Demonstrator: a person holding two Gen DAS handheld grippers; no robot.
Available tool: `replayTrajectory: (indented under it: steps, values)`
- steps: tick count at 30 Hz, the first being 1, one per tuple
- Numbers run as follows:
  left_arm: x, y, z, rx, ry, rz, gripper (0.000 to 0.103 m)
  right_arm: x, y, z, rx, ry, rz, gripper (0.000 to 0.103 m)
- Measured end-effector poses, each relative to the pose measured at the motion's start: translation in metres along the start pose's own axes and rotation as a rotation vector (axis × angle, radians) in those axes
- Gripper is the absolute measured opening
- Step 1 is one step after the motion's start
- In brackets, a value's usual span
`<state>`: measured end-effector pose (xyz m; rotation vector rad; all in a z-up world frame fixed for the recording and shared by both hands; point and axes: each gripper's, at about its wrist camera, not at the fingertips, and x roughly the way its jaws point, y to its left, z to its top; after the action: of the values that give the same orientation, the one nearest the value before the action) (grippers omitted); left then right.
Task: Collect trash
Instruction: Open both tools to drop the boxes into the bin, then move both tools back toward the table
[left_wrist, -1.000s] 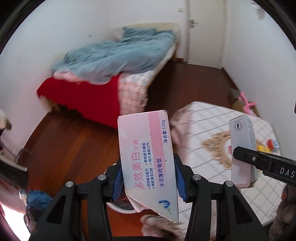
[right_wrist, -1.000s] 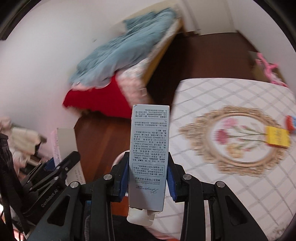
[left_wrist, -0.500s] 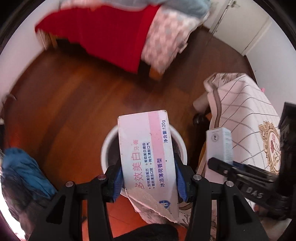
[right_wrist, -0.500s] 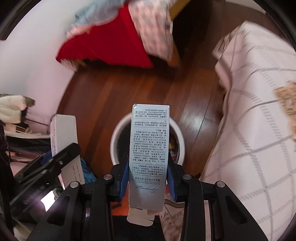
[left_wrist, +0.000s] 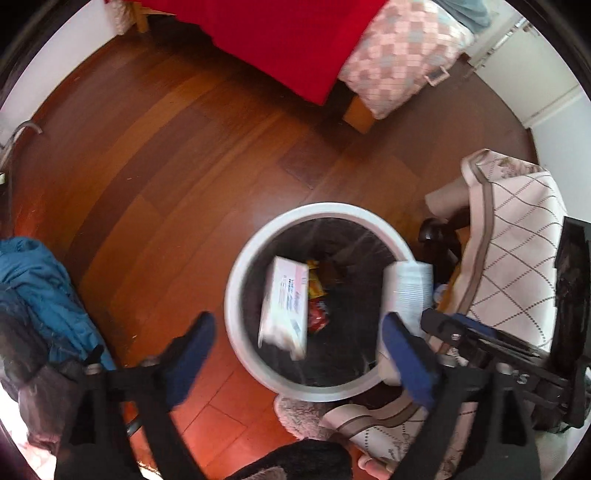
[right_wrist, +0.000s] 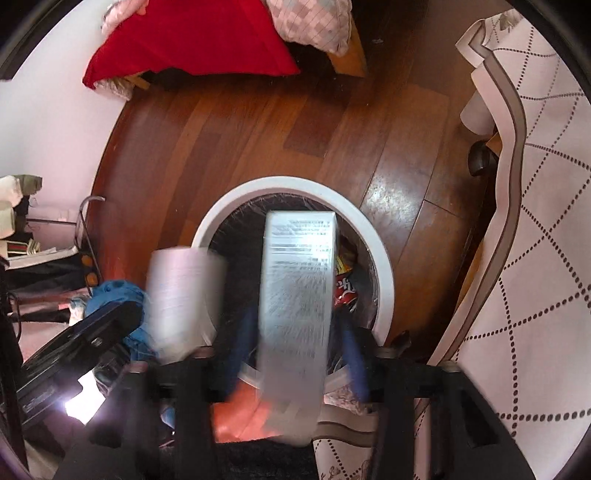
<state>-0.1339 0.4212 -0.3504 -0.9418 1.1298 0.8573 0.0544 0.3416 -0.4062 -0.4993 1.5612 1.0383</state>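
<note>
Left tongs (left_wrist: 295, 343) spread wide, pink box (left_wrist: 284, 302) dropping into bin (left_wrist: 236, 280). Right tongs (right_wrist: 295, 328) look parted around blurry grey box (right_wrist: 295, 295), hard to tell.

Grey box (right_wrist: 295, 317) motion-blurred, print unreadable; pink box (left_wrist: 284, 301) blurred in bin (left_wrist: 236, 280).

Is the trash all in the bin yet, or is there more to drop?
Nearly. The left gripper is open and its pink box is already falling into the white bin, above snack wrappers. The right gripper has spread its fingers too; its grey box is blurred, just leaving. What's left: that box landing.
</note>
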Motion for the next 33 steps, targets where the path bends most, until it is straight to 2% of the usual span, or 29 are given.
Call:
replayTrajectory:
  steps: [3, 5, 11, 16, 22, 27, 33]
  values:
    - [-0.01, 0.01, -0.007, -0.014, -0.023, 0.054, 0.101, -0.005, 0.006, -0.002, -0.025, 0.0, -0.05, 0.096]
    - [-0.017, 0.012, -0.012, -0.019, -0.044, 0.082, 0.101, -0.01, 0.011, -0.007, -0.04, -0.001, -0.088, 0.103]
    - [-0.039, 0.011, -0.03, -0.022, -0.065, 0.12, 0.102, -0.04, 0.017, -0.029, -0.086, 0.007, -0.171, 0.103]
    - [-0.058, -0.002, -0.045, -0.001, -0.074, 0.124, 0.102, -0.063, 0.016, -0.05, -0.104, 0.002, -0.167, 0.103]
    - [-0.095, -0.017, -0.059, 0.024, -0.125, 0.123, 0.102, -0.099, 0.016, -0.072, -0.118, -0.043, -0.161, 0.103]
    - [-0.129, -0.028, -0.071, 0.036, -0.189, 0.12, 0.102, -0.134, 0.016, -0.089, -0.123, -0.089, -0.128, 0.103]
    - [-0.172, -0.042, -0.09, 0.065, -0.279, 0.118, 0.102, -0.189, 0.02, -0.111, -0.142, -0.183, -0.085, 0.103]
